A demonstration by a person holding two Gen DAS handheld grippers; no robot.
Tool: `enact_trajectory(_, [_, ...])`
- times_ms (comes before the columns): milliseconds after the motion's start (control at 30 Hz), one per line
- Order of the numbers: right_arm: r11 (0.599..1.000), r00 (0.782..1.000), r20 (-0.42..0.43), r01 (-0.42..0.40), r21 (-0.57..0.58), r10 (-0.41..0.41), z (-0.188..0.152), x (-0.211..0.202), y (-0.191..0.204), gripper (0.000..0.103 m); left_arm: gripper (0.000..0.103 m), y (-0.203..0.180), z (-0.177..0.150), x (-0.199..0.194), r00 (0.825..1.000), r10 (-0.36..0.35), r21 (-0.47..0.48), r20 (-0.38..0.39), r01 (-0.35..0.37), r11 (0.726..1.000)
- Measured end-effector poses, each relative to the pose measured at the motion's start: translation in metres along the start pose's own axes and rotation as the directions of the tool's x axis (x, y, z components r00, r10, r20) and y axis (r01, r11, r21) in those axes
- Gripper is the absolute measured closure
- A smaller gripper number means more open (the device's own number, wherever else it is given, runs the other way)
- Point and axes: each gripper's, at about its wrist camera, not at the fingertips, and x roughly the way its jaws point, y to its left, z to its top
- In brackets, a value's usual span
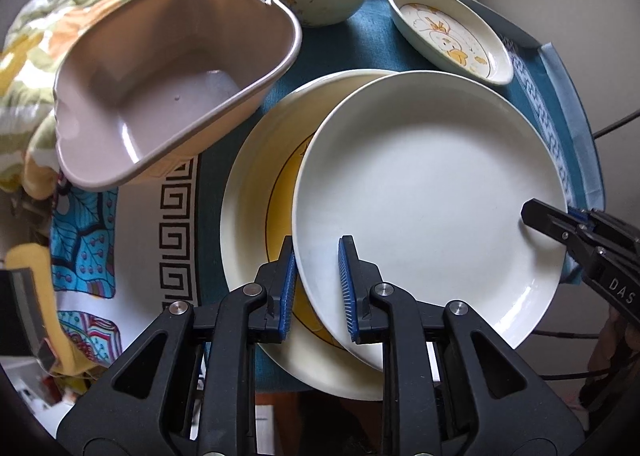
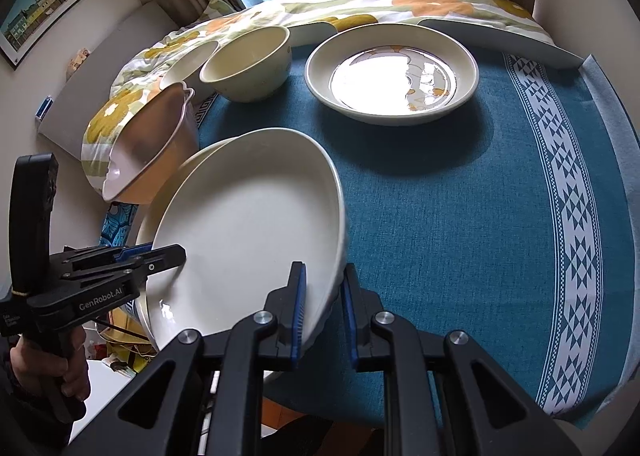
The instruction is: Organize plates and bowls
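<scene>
Left gripper [image 1: 318, 288] jaws pinching white plate [image 1: 432, 191] rim at six o'clock; right gripper [image 2: 324, 312] jaws pinching opposite rim. Plate tilted over yellow-patterned plate [image 1: 256, 191] on desk [image 2: 460, 195].

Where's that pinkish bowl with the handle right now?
In the left wrist view the pink bowl sits upper left, tilted on the flowered cloth, beside the yellow-patterned plate, in front of two cream bowls.

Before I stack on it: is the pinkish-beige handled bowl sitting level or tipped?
Tipped. The pinkish-beige handled bowl leans on the floral bedding, opening facing the plates.
</scene>
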Motion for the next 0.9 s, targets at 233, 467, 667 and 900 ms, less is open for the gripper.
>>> enact_trajectory(233, [0.997, 0.997, -0.02, 0.069, -0.043, -0.07, 0.0, 0.006, 0.01, 0.087, 0.083, -0.032, -0.002, 0.0, 0.982, 0.178, 0.121, 0.06, -0.184, 0.975])
enact_trajectory(467, [0.988, 0.993, -0.019, 0.118, -0.102, -0.121, 0.002, 0.012, 0.02, 0.087, 0.083, -0.044, -0.002, 0.002, 0.945, 0.306, 0.189, 0.114, -0.323, 0.927])
enact_trajectory(667, [0.971, 0.984, -0.015, 0.176, -0.16, -0.18, 0.0, 0.016, 0.029, 0.087, 0.083, -0.044, -0.01, -0.001, 0.918, 0.37, 0.223, 0.143, -0.394, 0.892])
enact_trajectory(900, [0.967, 0.981, -0.014, 0.186, -0.171, -0.192, 0.0, 0.017, 0.031, 0.087, 0.083, -0.051, -0.016, 0.0, 0.891, 0.42, 0.254, 0.173, -0.452, 0.855])
